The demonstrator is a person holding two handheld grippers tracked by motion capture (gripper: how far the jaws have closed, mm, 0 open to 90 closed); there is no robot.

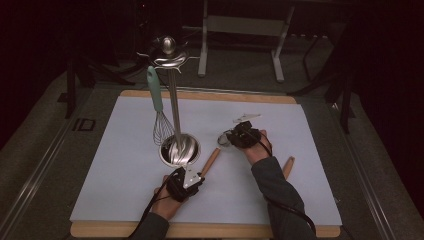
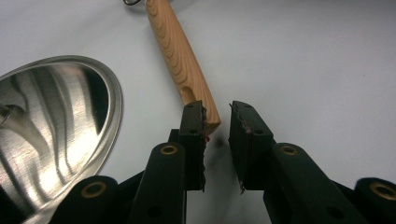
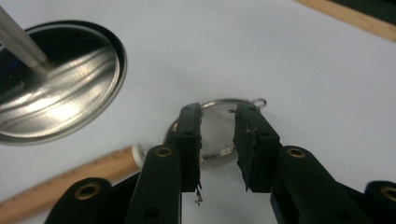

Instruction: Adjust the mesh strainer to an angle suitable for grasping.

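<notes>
Item: small mesh strainer (image 3: pixel 219 128) with wooden handle (image 2: pixel 182 56), flat on the counter (image 1: pixel 300 150) beside the utensil stand's steel base (image 1: pixel 179 150); light, rigid handle, dentable mesh; best gripped mid-handle; left tongs (image 2: pixel 217 122) part-open at the handle's butt; right tongs (image 3: pixel 218 126) part-open over the mesh, holding nothing.
</notes>
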